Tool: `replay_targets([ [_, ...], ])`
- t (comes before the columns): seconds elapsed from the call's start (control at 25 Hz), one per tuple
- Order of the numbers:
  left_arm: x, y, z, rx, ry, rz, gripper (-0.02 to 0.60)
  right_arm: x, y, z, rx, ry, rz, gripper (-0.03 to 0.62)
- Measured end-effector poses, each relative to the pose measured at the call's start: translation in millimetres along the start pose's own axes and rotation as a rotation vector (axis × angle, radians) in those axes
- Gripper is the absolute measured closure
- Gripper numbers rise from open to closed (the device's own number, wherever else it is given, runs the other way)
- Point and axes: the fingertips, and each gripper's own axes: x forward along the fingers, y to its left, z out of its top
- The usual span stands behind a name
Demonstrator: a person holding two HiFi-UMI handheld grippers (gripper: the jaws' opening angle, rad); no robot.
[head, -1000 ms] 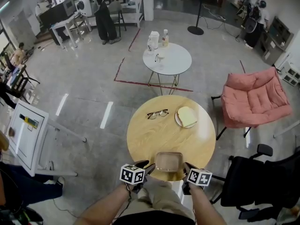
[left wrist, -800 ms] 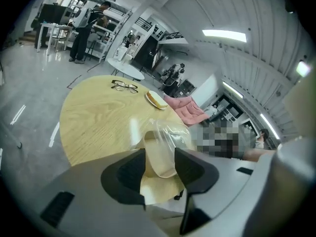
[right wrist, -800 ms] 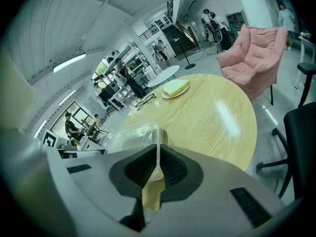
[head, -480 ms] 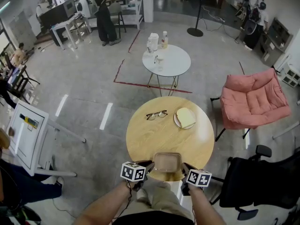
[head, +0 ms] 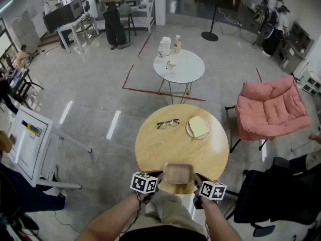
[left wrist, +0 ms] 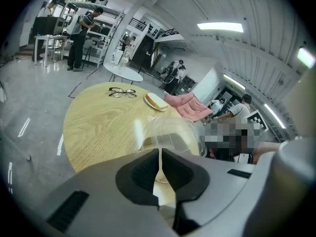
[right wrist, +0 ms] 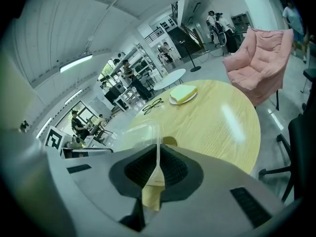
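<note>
- The left claw (left wrist: 160, 157) was pinched shut on the left rim of the clear plastic container (head: 178, 173).
- The right claw (right wrist: 158, 154) clamped its right rim.
- The container hung over the near edge of the counter (head: 165, 147), with eyeglasses (head: 168, 123) and a plate of bread (head: 199, 127) lying farther off.

- Right gripper (right wrist: 158, 157): jaws pinched on the thin rim of a clear container (right wrist: 139, 134), bottom centre of frame.
- Container hangs over the near edge of a round wooden table (right wrist: 217, 125), which fills mid-frame.
- Far side of the table: plate (right wrist: 174, 101) with a pale slab of bread (right wrist: 183, 93); glasses (right wrist: 153, 105) just left of it, apart.
- Pink armchair (right wrist: 256, 58) upper right, beyond the table.
- White round table (right wrist: 170, 77) behind, upper centre.
- Black chair (right wrist: 298, 147) at right edge.
</note>
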Motion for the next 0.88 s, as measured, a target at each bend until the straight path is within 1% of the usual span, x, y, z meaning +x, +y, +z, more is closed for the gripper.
replay_targets([
  [0.16, -6.2, -3.2, 13.6, 0.027, -0.022, 0.019, 0.557, -4.1, 5.9, 8.6, -0.03, -0.013, -0.001, 0.56],
  [0.4, -15.8, -12.6, 28.1, 0.117, -0.03, 0.03, 0.557, -14.9, 15.5, 22.9, -0.066, -0.039, 0.011, 0.56],
  [0.56, -22.2, -15.8, 36.7, 0.124, -0.044, 0.029, 0.558, -18.7, 21.6, 29.5, -0.09, -0.047, 0.022, 0.56],
  [0.88, -44.2, -24.5, 73.6, 0.147, -0.123, 0.036, 0.56, -28.9, 43.2, 57.1, -0.138, -0.089, 0.058, 0.56],
])
